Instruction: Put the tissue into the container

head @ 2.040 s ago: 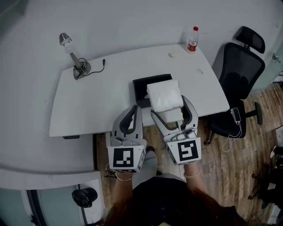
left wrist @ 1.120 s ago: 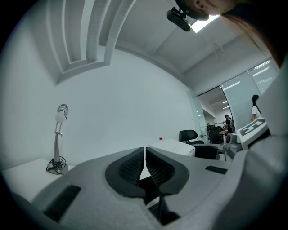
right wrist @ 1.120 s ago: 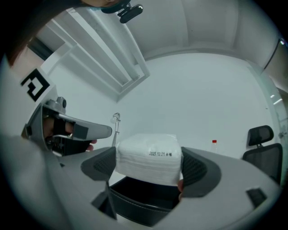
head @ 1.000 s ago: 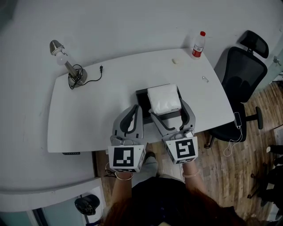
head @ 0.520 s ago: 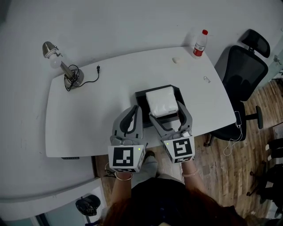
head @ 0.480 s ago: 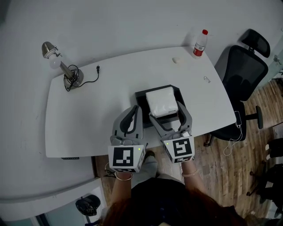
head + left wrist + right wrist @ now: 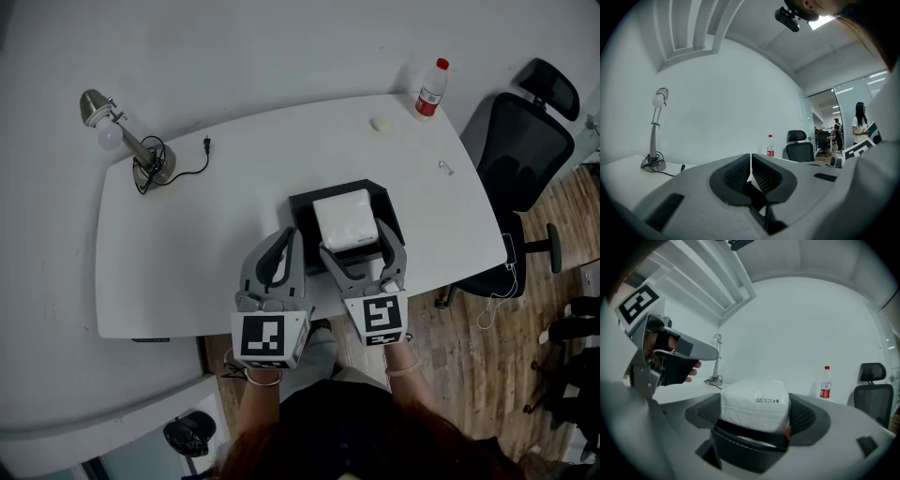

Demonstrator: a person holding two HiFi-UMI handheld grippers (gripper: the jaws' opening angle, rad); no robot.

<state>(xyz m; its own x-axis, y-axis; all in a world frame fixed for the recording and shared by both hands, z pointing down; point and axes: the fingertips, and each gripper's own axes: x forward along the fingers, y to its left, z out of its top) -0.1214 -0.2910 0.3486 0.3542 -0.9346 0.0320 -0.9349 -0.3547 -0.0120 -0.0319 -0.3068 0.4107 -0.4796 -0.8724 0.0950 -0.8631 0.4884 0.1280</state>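
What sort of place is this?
Most likely an office: a white desk, a black swivel chair beside it, and a desk lamp standing on the desk's far corner.

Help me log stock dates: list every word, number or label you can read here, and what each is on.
"2025.12.21": printed on the tissue pack, followed by a mark too small to read.
Red label on the bottle: print too small to read.
Marker cubes: black and white square patterns only, no words.
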